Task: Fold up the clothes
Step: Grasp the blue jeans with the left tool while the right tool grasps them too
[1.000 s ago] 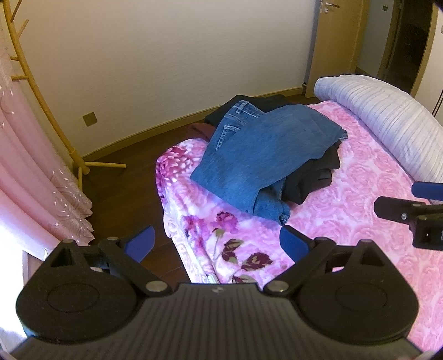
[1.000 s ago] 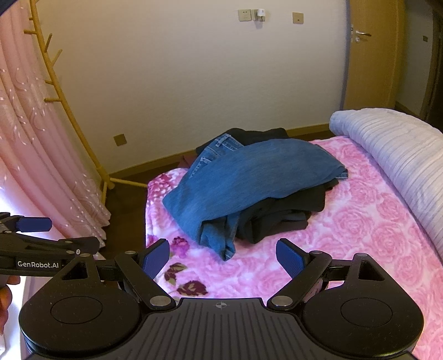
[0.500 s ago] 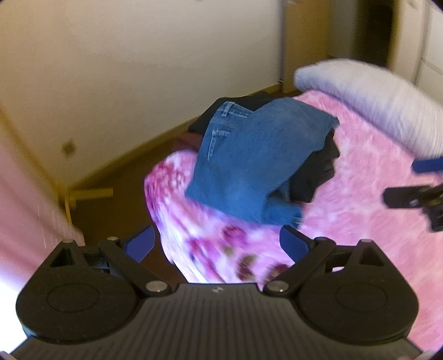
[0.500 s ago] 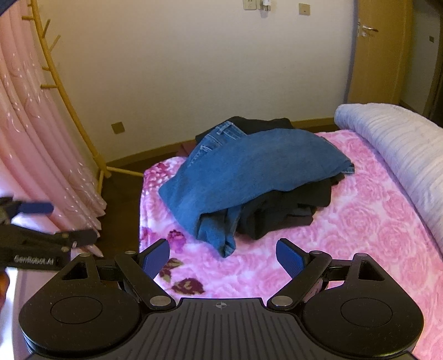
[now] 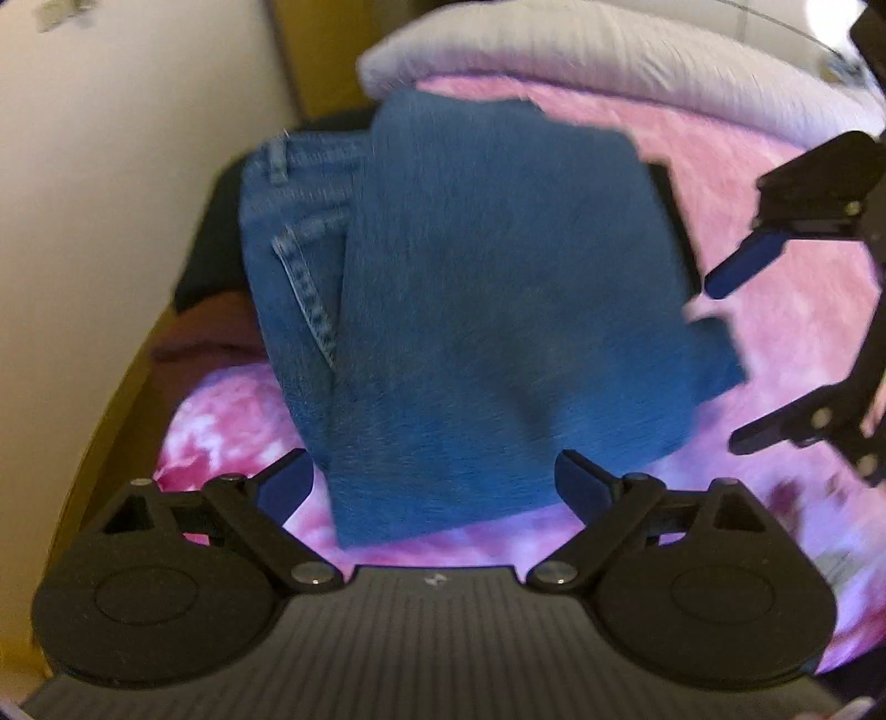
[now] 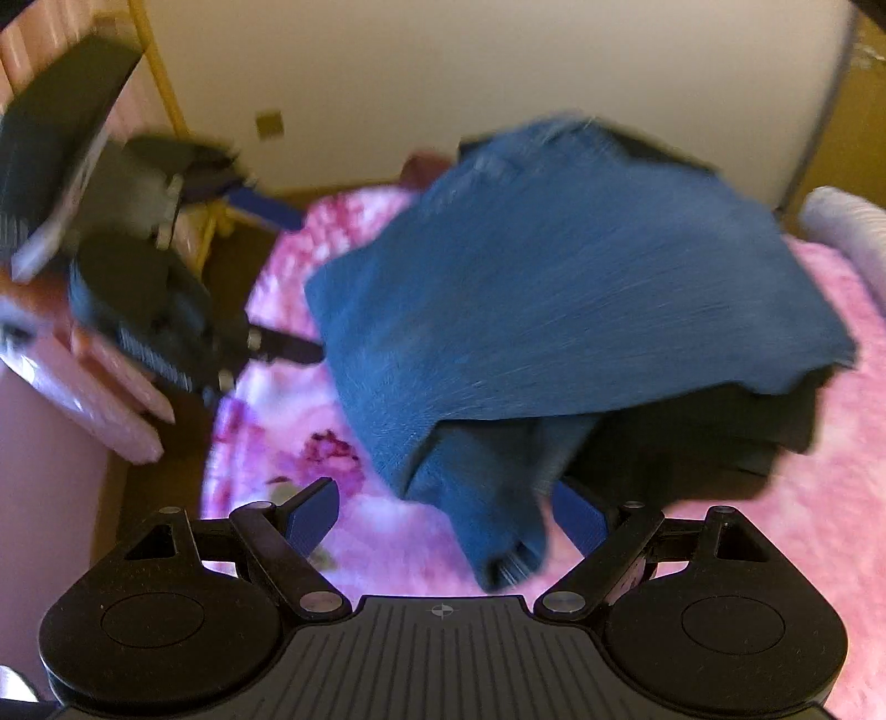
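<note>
Blue jeans [image 5: 470, 310] lie folded over on the pink floral bed, on top of dark clothes [image 6: 736, 421]. Both views are motion-blurred. My left gripper [image 5: 437, 482] is open, its tips at the near edge of the jeans, holding nothing. My right gripper [image 6: 451, 512] is open, with the hanging end of a jeans leg [image 6: 498, 531] between its fingers, not clamped. The right gripper also shows at the right of the left wrist view [image 5: 775, 332], and the left gripper at the left of the right wrist view [image 6: 166, 299], both open.
The pink floral blanket [image 5: 775, 183] covers the bed. A white quilt [image 5: 581, 50] lies rolled along the far side. A cream wall [image 6: 443, 66] and wooden floor [image 6: 232, 260] lie beyond the bed edge. A yellow rack pole [image 6: 160, 72] and pink curtain stand at left.
Both grippers have moved quickly forward and down to the jeans, which now fill both views. Both stayed open.
</note>
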`<action>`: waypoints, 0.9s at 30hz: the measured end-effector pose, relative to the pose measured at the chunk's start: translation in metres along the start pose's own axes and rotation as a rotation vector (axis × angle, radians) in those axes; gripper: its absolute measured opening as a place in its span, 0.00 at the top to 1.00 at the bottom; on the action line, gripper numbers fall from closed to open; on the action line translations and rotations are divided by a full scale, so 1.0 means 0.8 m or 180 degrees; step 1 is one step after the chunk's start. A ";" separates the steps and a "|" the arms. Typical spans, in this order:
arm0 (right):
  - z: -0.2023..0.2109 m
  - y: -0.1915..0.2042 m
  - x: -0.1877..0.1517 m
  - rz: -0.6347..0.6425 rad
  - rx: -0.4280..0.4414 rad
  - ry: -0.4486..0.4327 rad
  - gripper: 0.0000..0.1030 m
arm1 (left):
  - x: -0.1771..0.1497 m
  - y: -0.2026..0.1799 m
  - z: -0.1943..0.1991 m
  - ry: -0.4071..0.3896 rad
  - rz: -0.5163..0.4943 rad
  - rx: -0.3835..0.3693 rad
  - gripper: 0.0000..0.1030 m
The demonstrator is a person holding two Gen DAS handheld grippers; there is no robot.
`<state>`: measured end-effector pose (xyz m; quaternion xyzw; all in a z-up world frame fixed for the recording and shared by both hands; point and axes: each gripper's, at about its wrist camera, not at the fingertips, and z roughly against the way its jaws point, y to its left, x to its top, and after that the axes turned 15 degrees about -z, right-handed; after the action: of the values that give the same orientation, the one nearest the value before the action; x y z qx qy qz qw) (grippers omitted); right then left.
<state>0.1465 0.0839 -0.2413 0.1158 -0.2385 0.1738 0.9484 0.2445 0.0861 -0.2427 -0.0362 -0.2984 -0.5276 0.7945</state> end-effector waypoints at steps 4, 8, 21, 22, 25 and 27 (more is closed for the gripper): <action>-0.077 0.006 0.004 0.0072 -0.0083 0.0094 0.16 | -0.019 0.020 -0.032 0.0012 -0.0106 -0.0352 0.16; -0.083 0.001 0.023 -0.0024 0.0009 0.0168 0.61 | -0.010 0.019 -0.030 0.0056 -0.0206 -0.0514 0.67; 0.245 -0.124 -0.012 -0.1330 0.1130 -0.0898 0.77 | 0.157 -0.041 0.275 -0.1093 -0.0690 -0.0720 0.90; 0.278 -0.137 -0.035 -0.1491 0.1220 -0.1028 0.77 | 0.175 -0.063 0.297 -0.1180 -0.0716 -0.0811 0.90; 0.367 -0.175 -0.117 -0.1946 0.1410 -0.1322 0.77 | 0.225 -0.126 0.357 -0.1443 -0.0762 -0.1094 0.90; 0.428 -0.201 -0.183 -0.2231 0.1415 -0.1484 0.77 | 0.259 -0.179 0.385 -0.1642 -0.0713 -0.1357 0.90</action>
<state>-0.0540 -0.2067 -0.0412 0.4253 -0.3486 -0.1405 0.8233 0.0420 -0.0319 0.0790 -0.3003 -0.3745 -0.6355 0.6047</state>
